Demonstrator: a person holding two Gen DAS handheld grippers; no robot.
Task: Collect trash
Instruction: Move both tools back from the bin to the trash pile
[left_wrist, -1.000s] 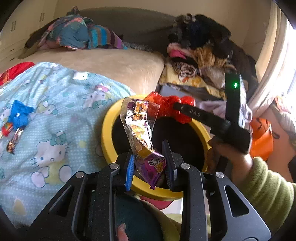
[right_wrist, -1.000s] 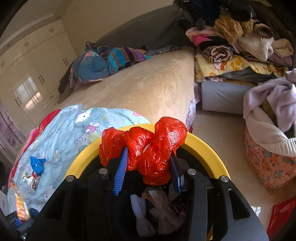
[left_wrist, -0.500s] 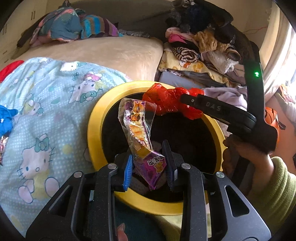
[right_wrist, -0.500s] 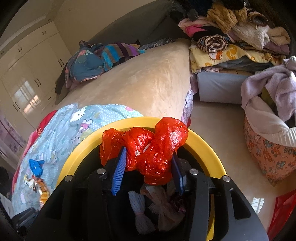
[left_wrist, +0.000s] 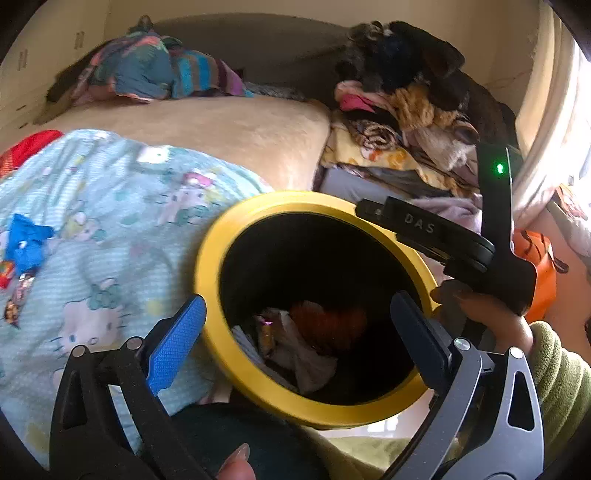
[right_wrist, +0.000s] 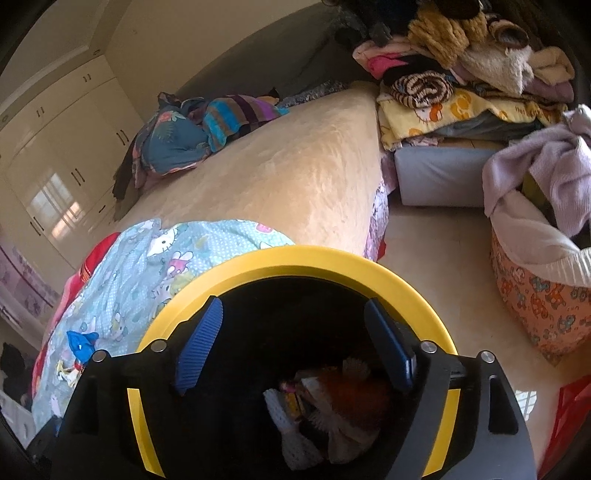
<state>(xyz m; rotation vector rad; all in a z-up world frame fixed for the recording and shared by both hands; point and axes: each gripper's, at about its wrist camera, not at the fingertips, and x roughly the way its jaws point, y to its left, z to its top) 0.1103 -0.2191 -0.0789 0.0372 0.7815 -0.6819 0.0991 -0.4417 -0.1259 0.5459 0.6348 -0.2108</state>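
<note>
Both grippers hang over the mouth of the yellow-rimmed bin (left_wrist: 207, 258), and both sets of jaws are opening with nothing between them. The left gripper (left_wrist: 295, 321) stands spread very wide; the right gripper (right_wrist: 291, 332) is a little less wide, and empty too. Down at the bottom of the bin lies the trash: a red plastic bag (left_wrist: 328, 325), a snack wrapper (left_wrist: 266, 328) and some pale crumpled paper, well below the fingertips.

So what's left to collect? Over on the patterned blanket (left_wrist: 110, 229), near its left edge, sits a small cluster of scraps: a crumpled blue piece (left_wrist: 26, 240) with a thin dark wrapper (left_wrist: 16, 299) just below it, the wrapper's long axis running toward the camera. That lies off to the left of both grippers, away from the bin. The left gripper looks the nearer, I'd judge, so the next reach is a swing left across the blanket.
</note>
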